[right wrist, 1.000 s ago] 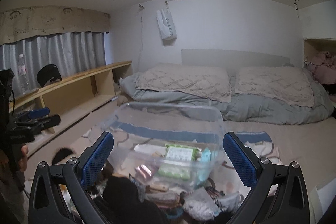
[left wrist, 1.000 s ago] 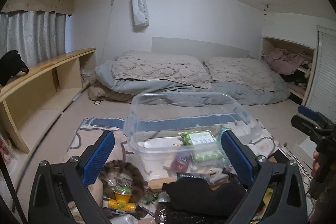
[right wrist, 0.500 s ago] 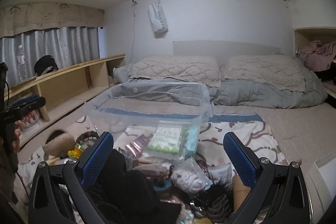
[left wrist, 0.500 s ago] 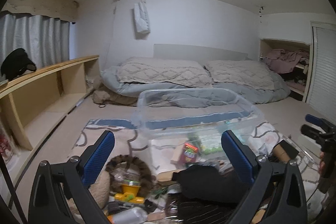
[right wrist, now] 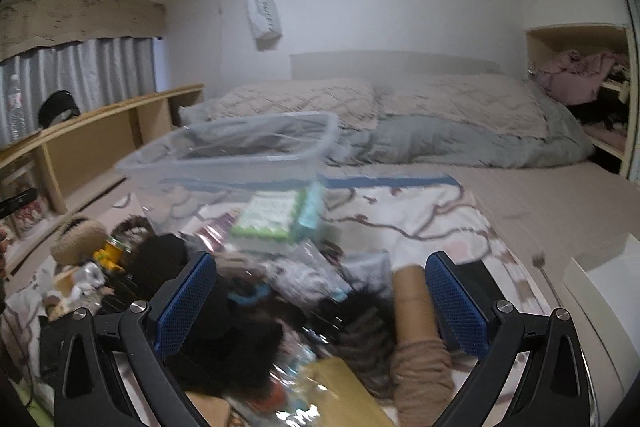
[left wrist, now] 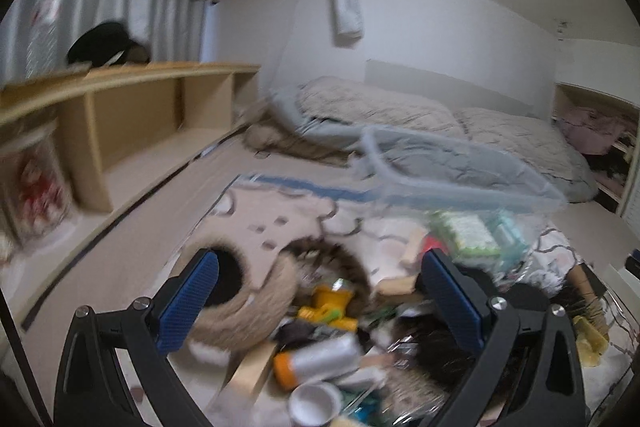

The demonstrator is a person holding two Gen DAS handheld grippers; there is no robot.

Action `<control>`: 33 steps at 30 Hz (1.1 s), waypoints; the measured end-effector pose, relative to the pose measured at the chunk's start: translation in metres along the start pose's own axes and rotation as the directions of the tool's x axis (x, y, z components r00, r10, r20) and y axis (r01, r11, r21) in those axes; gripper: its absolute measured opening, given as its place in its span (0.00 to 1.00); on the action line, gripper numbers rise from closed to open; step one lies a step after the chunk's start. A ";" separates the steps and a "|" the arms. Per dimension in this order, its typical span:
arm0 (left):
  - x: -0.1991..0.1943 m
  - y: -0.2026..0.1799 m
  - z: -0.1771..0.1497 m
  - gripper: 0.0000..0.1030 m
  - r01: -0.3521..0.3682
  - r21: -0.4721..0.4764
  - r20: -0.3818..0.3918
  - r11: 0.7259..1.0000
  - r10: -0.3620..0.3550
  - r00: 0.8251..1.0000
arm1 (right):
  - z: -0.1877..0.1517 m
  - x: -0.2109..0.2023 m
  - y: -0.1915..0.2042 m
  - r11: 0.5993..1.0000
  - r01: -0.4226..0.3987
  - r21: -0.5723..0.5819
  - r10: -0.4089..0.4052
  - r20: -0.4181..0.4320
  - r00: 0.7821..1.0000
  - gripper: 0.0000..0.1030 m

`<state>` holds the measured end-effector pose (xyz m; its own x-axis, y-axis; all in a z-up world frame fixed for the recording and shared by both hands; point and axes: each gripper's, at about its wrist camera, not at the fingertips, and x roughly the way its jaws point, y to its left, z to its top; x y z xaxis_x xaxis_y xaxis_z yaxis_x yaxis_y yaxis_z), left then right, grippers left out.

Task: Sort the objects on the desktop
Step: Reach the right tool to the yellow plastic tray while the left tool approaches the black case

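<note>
- We have a clear plastic bin (left wrist: 460, 179) as our landmark; it sits on the patterned blanket (right wrist: 420, 215) in front of the bedding.
- Inside the bin we see a green-and-white packet (right wrist: 276, 215) and a few smaller items, so we judge some sorting is already done.
- Most of the clutter lies on the near side of the bin: a yellow toy (left wrist: 328, 307), a silver bottle with an orange cap (left wrist: 316, 359), a white cup (left wrist: 314, 403), a furry ring (left wrist: 240, 311), a cardboard tube (right wrist: 412, 295) and dark clothing (right wrist: 224, 327).
- Our left gripper (left wrist: 320, 307) is spread wide and empty over the toy and bottle.
- Our right gripper (right wrist: 320, 303) is likewise spread and empty, over the pile near the tube.
- We judge the bulk of the task remains.
</note>
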<state>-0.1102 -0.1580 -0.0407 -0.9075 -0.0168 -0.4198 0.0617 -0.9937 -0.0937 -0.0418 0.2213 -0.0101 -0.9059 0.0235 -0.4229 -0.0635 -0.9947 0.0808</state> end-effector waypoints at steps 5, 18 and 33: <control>0.006 0.026 -0.035 0.99 -0.097 -0.035 -0.085 0.995 0.093 0.992 | -0.018 0.005 -0.017 0.998 0.054 0.029 -0.052 -0.060 0.997 1.00; 0.009 0.062 -0.123 0.99 -0.192 -0.098 -0.348 0.977 0.147 0.926 | -0.076 0.004 -0.048 0.990 0.136 0.050 -0.120 -0.238 0.964 1.00; 0.019 0.037 -0.134 0.99 -0.131 0.046 -0.393 0.990 0.138 0.909 | -0.128 0.025 -0.061 0.980 0.189 0.056 -0.149 -0.416 0.897 1.00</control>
<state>-0.0692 -0.1806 -0.1733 -0.6528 -0.1090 -0.7496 0.1609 -0.9870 0.0034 -0.0067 0.2696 -0.1414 -0.6289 0.1280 -0.7669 -0.2571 -0.9651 0.0497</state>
